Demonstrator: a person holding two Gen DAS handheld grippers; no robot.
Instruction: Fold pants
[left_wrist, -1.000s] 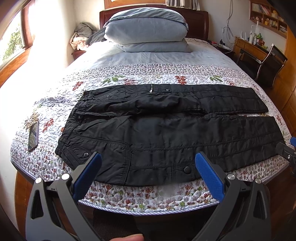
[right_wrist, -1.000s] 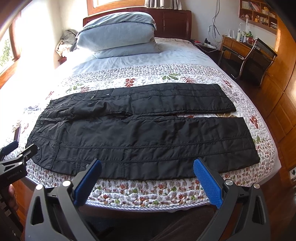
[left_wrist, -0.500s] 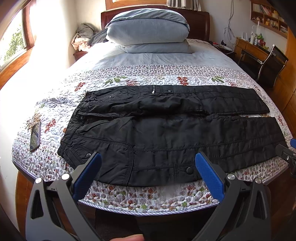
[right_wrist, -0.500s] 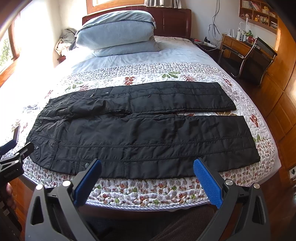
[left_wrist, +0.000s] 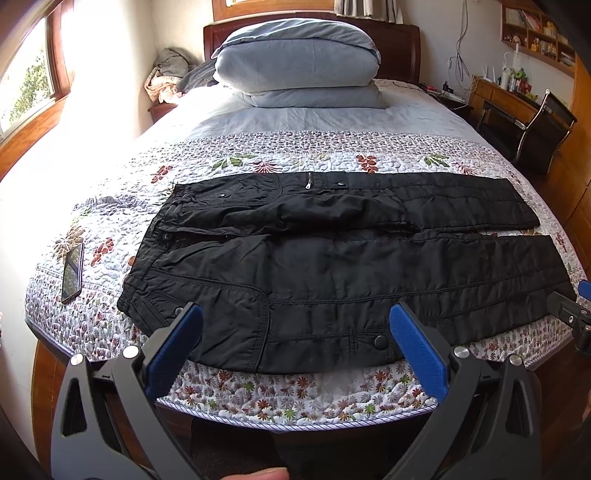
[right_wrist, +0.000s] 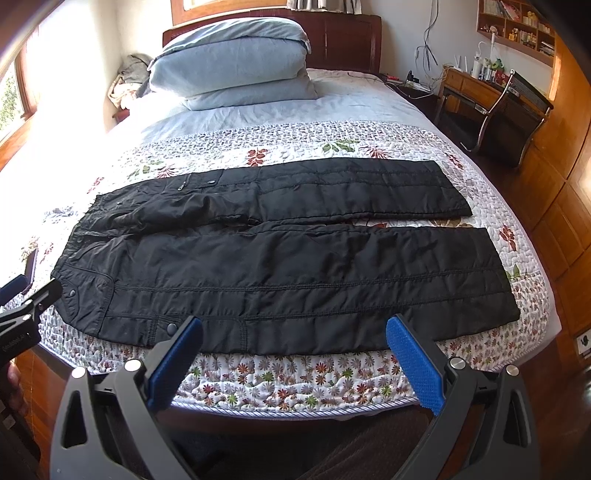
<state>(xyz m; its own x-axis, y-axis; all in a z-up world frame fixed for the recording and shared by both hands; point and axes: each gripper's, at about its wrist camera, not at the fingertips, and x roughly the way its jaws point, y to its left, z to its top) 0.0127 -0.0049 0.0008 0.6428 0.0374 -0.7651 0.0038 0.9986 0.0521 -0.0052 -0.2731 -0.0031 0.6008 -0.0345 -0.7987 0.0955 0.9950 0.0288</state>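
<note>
**Pants flat on bed, both grippers spread and empty**

Black pants (left_wrist: 332, 266) laid flat across floral quilt (left_wrist: 295, 398), waistband left, legs parallel toward right. Left gripper (left_wrist: 295, 332) near waist end at near hem, jaws wide apart, holding nothing. Right gripper (right_wrist: 293, 338) near leg section, likewise spread, empty. Phone (left_wrist: 72, 272) left of waistband.

Open quilt (left_wrist: 295, 398) strip along the bed's near edge at the bottom of the frame, bare sheet (left_wrist: 295, 122) beyond the pants (left_wrist: 332, 266), phone (left_wrist: 72, 273) at left, stacked pillows (left_wrist: 295, 62) at top, chair (right_wrist: 509, 114) at upper right.
</note>
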